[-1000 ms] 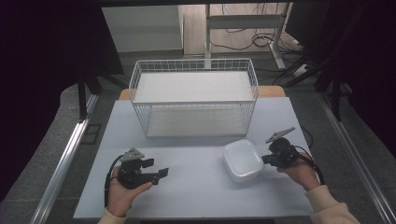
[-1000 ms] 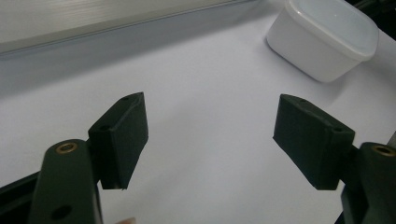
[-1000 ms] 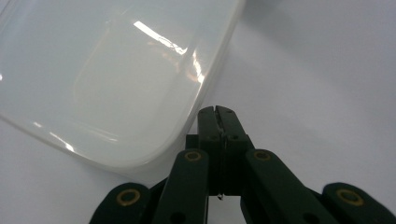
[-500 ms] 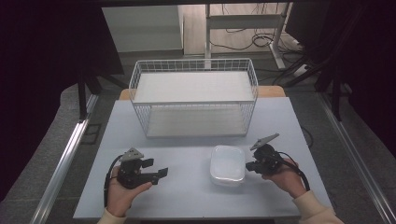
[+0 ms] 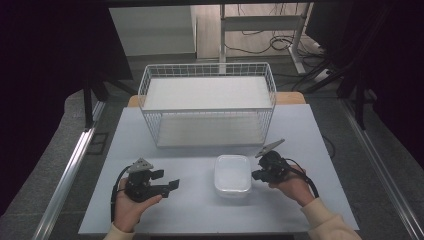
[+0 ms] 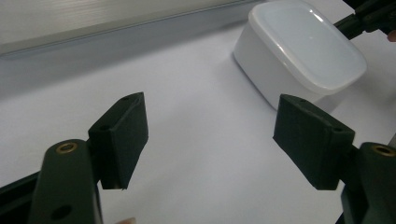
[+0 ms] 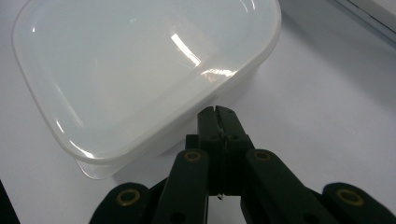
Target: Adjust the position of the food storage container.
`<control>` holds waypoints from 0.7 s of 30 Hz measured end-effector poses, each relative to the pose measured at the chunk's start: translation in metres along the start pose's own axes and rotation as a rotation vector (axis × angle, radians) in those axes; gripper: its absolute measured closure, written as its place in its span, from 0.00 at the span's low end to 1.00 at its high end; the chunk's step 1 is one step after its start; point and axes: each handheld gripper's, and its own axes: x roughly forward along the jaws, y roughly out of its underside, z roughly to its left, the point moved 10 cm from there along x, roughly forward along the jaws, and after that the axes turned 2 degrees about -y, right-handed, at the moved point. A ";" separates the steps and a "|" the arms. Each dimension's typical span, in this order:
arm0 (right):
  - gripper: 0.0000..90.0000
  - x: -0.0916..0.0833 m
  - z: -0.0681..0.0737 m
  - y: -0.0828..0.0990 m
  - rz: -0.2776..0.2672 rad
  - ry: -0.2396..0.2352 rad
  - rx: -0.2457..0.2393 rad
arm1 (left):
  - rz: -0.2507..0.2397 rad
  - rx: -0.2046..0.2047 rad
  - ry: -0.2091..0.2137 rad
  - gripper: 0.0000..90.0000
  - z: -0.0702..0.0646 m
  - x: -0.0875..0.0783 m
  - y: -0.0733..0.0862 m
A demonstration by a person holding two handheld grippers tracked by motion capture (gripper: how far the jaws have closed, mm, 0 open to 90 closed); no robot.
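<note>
A white plastic container (image 5: 232,174) with a translucent lid lies on the table's near middle, and it appears again in the left gripper view (image 6: 303,51) and the right gripper view (image 7: 140,70). My right gripper (image 5: 255,175) is shut with nothing between its jaws. Its closed tip (image 7: 218,112) rests against the container's right side wall, just under the lid's rim. My left gripper (image 5: 167,179) lies low at the front left, open, pointing toward the container. Between its pads (image 6: 119,135) there is only bare table.
A white wire basket (image 5: 207,105) stands at the back middle of the pale table (image 5: 200,215), its inside bare. Dark floor, metal rails and cables surround the table. The right gripper's tip (image 6: 369,14) shows behind the container in the left gripper view.
The right gripper has slid left across the table, and the container has moved left with it toward the middle. The left gripper has stayed put.
</note>
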 end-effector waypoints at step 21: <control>1.00 0.023 0.023 -0.027 -0.018 -0.042 -0.049 | -0.001 -0.003 -0.004 0.29 0.002 -0.001 0.000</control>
